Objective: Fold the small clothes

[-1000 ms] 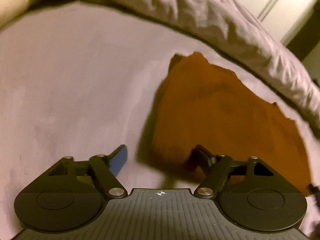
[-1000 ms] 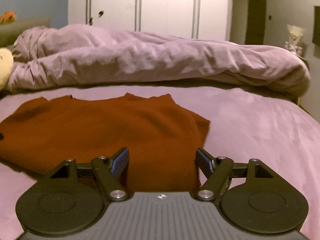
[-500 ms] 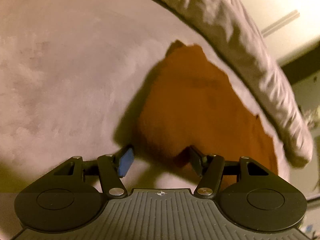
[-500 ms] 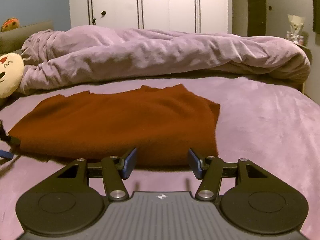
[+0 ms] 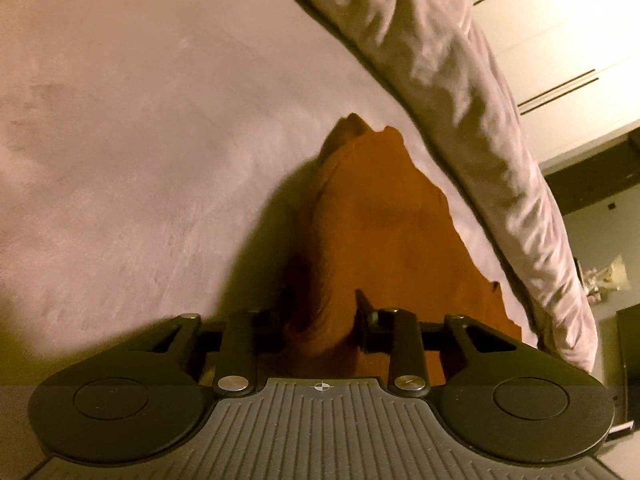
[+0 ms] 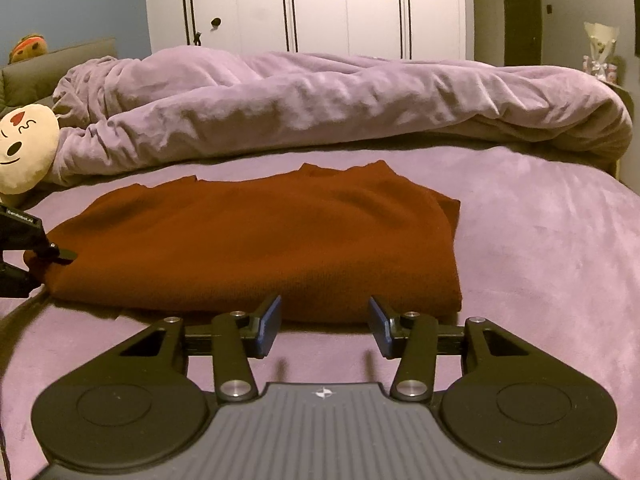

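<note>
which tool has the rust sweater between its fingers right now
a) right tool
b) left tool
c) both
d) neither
b) In the left wrist view the left tool has a bunch of the rust sweater between its fingers, while the right tool is open just short of the sweater's near edge, with only bedsheet between its fingers.

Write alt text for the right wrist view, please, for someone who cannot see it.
A rust-brown sweater lies folded on a purple bed, just beyond the open right gripper. The left gripper meets the sweater's left corner. A rumpled purple duvet and white wardrobe sit behind.
</note>
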Demonstrator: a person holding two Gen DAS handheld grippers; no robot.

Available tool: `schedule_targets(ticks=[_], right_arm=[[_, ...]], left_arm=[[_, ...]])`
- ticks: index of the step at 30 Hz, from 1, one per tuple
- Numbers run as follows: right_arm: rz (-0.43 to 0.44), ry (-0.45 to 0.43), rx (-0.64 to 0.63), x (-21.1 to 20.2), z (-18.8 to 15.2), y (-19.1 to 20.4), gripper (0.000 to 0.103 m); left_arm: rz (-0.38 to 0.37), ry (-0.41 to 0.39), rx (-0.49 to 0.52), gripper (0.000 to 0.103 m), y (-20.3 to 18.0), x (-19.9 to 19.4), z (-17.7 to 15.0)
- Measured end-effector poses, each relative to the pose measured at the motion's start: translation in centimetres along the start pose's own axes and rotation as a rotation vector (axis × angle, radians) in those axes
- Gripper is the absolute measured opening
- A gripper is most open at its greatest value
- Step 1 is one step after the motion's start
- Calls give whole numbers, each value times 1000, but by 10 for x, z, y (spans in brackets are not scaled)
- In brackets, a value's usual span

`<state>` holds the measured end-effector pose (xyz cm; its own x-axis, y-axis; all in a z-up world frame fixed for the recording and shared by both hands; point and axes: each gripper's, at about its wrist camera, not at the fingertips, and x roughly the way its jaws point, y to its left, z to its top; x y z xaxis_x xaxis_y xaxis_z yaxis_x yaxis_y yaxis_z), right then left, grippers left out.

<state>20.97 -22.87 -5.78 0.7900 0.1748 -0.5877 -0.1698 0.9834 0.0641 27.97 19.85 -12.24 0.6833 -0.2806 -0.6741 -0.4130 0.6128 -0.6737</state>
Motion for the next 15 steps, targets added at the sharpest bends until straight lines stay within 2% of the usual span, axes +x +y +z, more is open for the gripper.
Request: schedule_targets(ticks=[2, 4, 9, 15], right_arm=[[-3, -2, -14, 2, 2, 2, 47], [-10, -1, -25, 7, 5, 5, 47], [-26, -20, -76, 21, 11, 18, 46], [17, -39, -107, 44, 18, 38, 23]], left_arm=[[-8, -4, -33, 36, 2, 1, 2], [1, -10, -41, 31, 1, 1, 3], [22, -39, 36, 24, -17, -12, 4], [-11, -77, 146, 22, -52, -31, 6]])
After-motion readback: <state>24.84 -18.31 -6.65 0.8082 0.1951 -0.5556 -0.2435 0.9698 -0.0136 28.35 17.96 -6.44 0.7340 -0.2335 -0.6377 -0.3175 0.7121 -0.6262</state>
